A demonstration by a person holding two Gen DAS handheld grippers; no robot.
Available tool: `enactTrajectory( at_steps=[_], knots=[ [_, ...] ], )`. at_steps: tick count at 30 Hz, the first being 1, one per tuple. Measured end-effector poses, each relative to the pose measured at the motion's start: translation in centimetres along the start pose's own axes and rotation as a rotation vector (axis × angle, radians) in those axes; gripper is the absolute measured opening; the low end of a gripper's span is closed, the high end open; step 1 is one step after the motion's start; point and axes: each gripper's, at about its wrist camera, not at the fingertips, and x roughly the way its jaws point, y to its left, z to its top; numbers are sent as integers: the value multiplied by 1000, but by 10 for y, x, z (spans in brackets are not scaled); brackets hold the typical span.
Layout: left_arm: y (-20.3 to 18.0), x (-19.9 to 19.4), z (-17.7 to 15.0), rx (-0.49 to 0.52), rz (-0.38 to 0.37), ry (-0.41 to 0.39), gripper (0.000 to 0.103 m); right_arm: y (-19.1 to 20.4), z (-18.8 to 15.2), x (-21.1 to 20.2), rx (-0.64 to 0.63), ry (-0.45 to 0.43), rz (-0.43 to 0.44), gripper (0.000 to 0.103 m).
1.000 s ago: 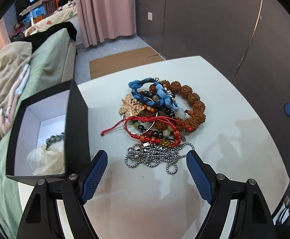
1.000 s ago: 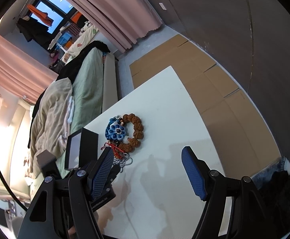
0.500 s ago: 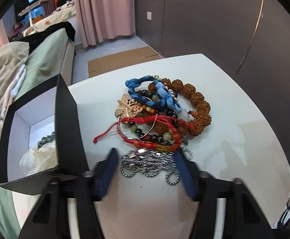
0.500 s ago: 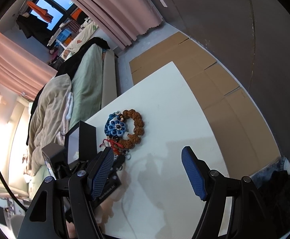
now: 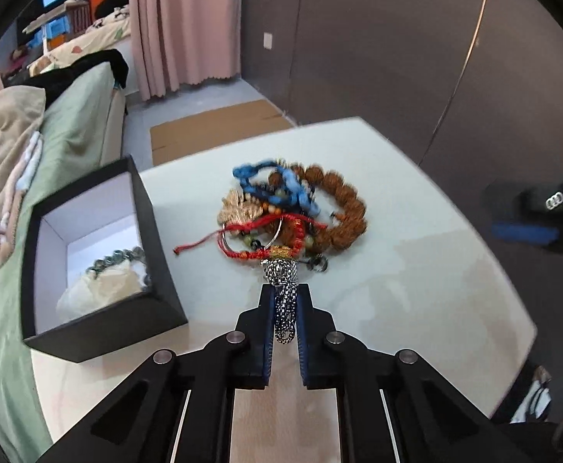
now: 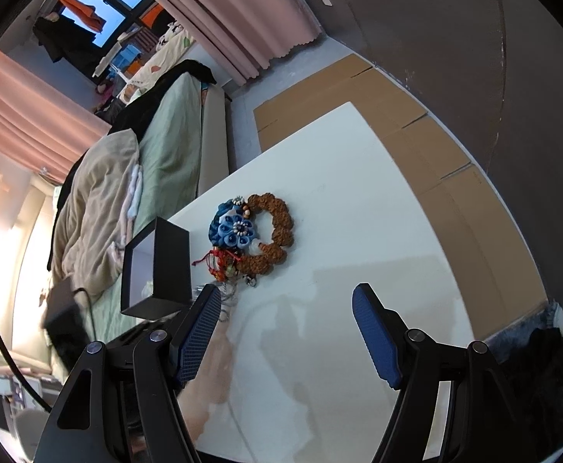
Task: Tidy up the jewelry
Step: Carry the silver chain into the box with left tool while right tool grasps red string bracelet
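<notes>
My left gripper [image 5: 284,301] is shut on a silver chain [image 5: 283,289], which bunches between the blue pads at the near edge of the jewelry pile. The pile holds a red cord bracelet [image 5: 258,231], a blue braided bracelet [image 5: 277,185], a brown bead bracelet [image 5: 343,208] and a gold piece [image 5: 239,206]. A black box [image 5: 100,254] with a white inside stands left of the pile and holds a bead bracelet [image 5: 115,260] on crumpled paper. My right gripper [image 6: 285,332] is open and empty, above the table, away from the pile [image 6: 250,231].
The white table [image 5: 416,270] has its edge close on the right and front. A bed with green and beige covers [image 5: 30,146] lies left of the table. Flat cardboard [image 6: 416,146] lies on the floor beyond it. The black box also shows in the right wrist view [image 6: 161,266].
My left gripper has moved forward to the pile and closed on the silver chain. My right gripper has stayed open, and its view has shifted slightly.
</notes>
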Motion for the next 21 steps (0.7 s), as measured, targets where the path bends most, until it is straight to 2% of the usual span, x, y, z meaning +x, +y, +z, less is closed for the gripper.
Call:
enactTrajectory(
  at_steps=[8,14,19,21],
  knots=[
    [14,-51,12,-62,-55,-129,10,10,-2,17,13,22,58,71],
    [35,-68,20,-126,-64,-186,10,21,-1,34,36,40,108,71],
    [55,-75,23,-170,-56,-206,10,42,-2,57,5,70,132,62],
    [64,-76,23,-191,-52,-208,10,49,-3,67,-4,90,132,55]
  ],
)
